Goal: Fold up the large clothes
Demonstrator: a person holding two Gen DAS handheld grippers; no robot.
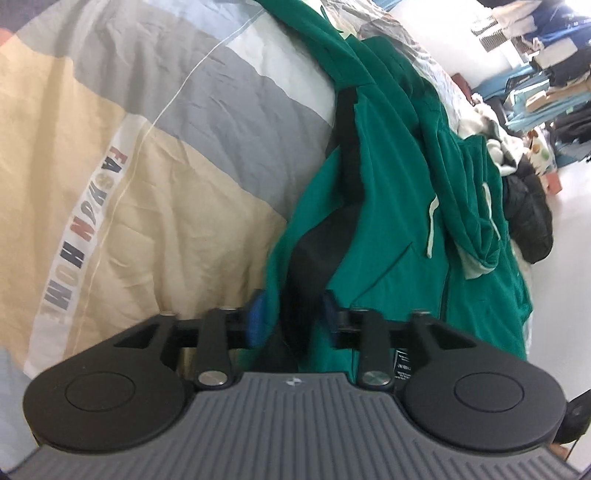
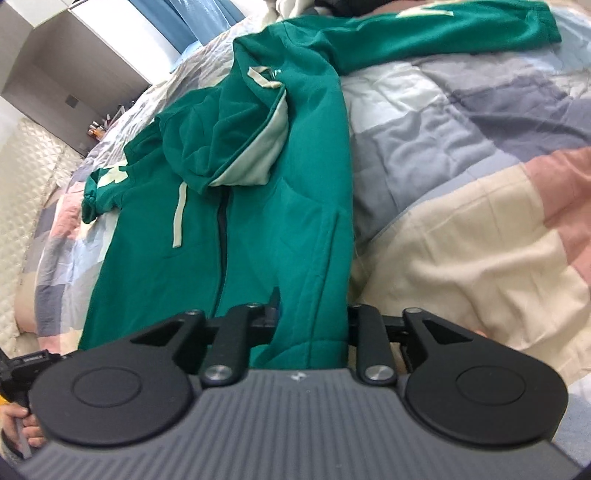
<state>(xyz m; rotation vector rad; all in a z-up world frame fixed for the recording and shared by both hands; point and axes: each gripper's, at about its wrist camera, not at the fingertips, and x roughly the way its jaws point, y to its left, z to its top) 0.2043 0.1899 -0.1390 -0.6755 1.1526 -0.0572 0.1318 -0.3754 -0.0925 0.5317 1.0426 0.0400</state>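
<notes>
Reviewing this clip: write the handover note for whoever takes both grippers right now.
Left gripper: jaws part open, hoodie hem fabric between the blue pads; grip unclear.
Right gripper: hoodie edge between the jaws; grip unclear.
Hoodie: front up on the quilt, hood flopped onto the chest, one sleeve stretched out to the side.
Done: garment laid out.
Left: fold in sleeves, then fold the body.
</notes>
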